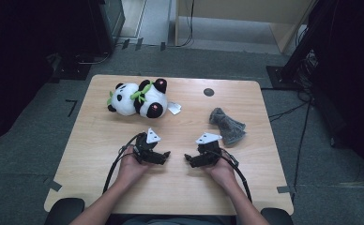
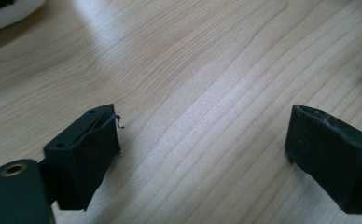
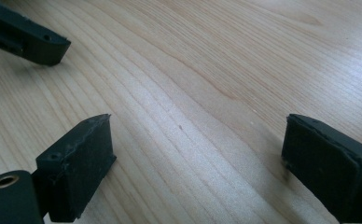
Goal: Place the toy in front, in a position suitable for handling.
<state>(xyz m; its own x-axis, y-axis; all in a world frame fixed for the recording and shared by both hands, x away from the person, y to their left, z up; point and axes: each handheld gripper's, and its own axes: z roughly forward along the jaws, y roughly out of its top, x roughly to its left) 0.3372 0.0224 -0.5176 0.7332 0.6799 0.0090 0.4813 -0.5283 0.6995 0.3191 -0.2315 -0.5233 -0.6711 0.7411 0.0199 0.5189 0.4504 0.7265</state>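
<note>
Pale wood counter (image 1: 100, 140) is carrying a soft, light panda toy (image 1: 140, 98), best pinched at its plump belly, while left gripper (image 1: 163, 157) and right gripper (image 1: 189, 159), nearer the person than it, are gaping wide, jaws empty.

light wood table (image 1: 100, 140) with rounded corners, grey carpet floor (image 1: 25, 122), dark equipment racks (image 1: 339, 56) both sides, cables (image 1: 307, 122) trailing right

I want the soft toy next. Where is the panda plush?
High view: the black-and-white panda plush lies at the wooden table's far left, beyond the left gripper.
</note>
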